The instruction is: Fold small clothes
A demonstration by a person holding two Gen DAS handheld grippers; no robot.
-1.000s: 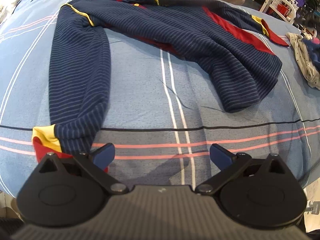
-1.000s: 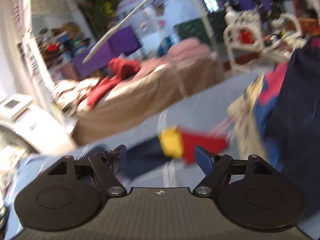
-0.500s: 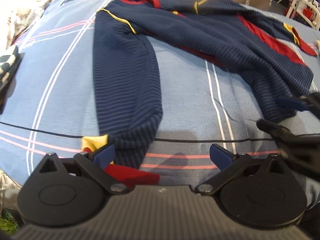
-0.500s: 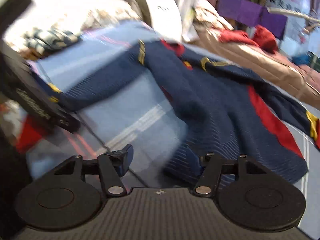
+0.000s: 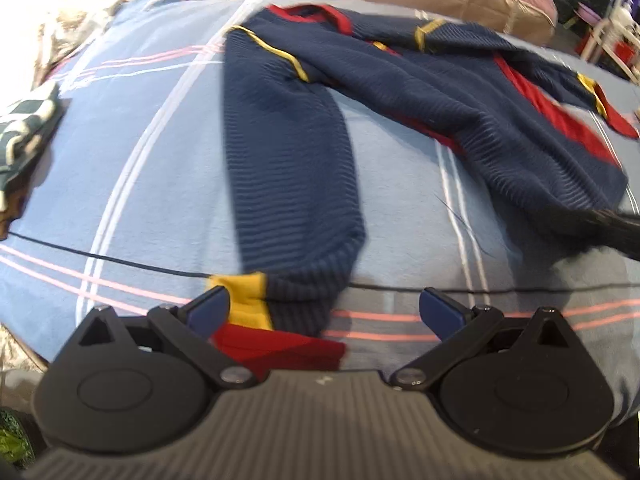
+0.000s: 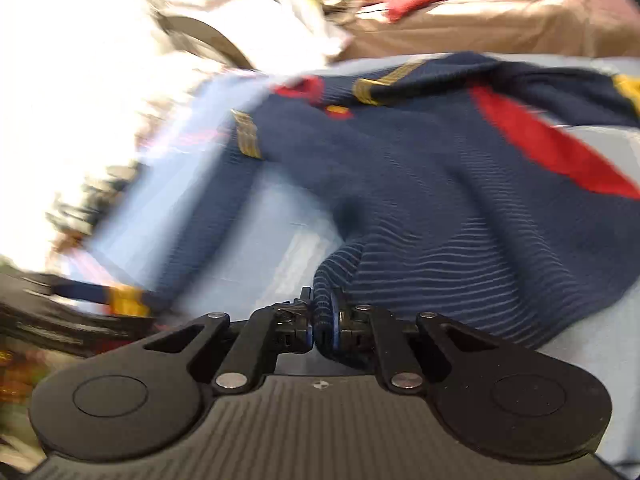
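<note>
Navy striped knit, a small sweater [image 5: 460, 108] with red and yellow trim, lies spread on the blue plaid bed sheet [image 5: 160, 184]. At the sweater's hem corner the right claw [image 6: 322, 320] is closing, its pads pinching a fold of the fabric. At the sleeve's yellow and red cuff [image 5: 244, 300] the left claw [image 5: 324, 312] stands wide, holding nothing, the cuff just beside one finger.

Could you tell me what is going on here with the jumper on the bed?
A person with a claw in each hand is starting to fold a navy striped jumper spread on a blue bedsheet. The right claw is closing on a bunched edge of the jumper. The left claw is open, its fingers either side of the red and yellow cuff.
</note>
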